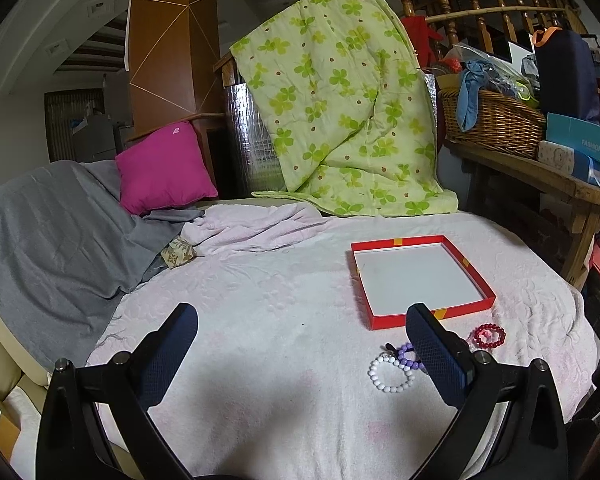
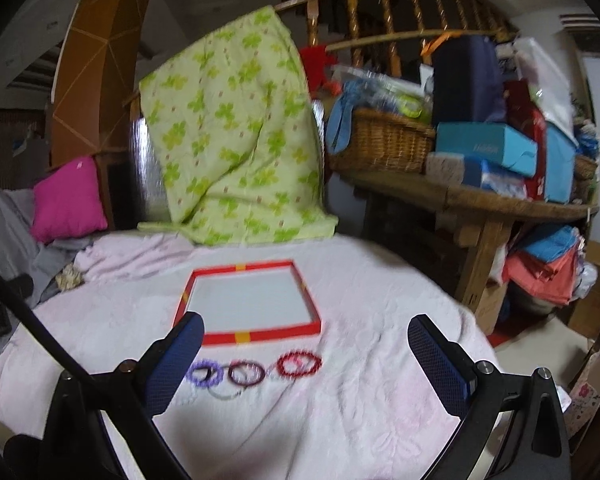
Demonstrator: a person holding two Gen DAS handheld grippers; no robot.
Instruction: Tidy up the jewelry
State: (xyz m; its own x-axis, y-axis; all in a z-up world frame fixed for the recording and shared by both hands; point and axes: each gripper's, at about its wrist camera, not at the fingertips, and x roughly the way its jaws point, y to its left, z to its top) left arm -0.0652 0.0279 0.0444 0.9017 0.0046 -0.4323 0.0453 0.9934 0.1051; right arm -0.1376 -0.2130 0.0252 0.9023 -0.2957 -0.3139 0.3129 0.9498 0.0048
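A shallow red box (image 1: 420, 278) with a white bottom lies empty on the pale pink blanket; it also shows in the right wrist view (image 2: 248, 304). In front of it lie bead bracelets: a white one (image 1: 391, 374), a purple one (image 1: 410, 356) partly hidden by my finger, and a red one (image 1: 489, 335). The right wrist view shows the purple (image 2: 205, 373), a dark maroon (image 2: 246, 373) and the red bracelet (image 2: 299, 363) in a row. My left gripper (image 1: 302, 354) is open and empty above the blanket, left of the bracelets. My right gripper (image 2: 306, 364) is open and empty above the bracelets.
A green clover quilt (image 1: 340, 100) hangs behind the bed. A magenta pillow (image 1: 164, 168) and grey sheet (image 1: 52, 232) lie at the left. A wooden bench (image 1: 540, 172) at the right holds a wicker basket (image 1: 492, 120) and boxes.
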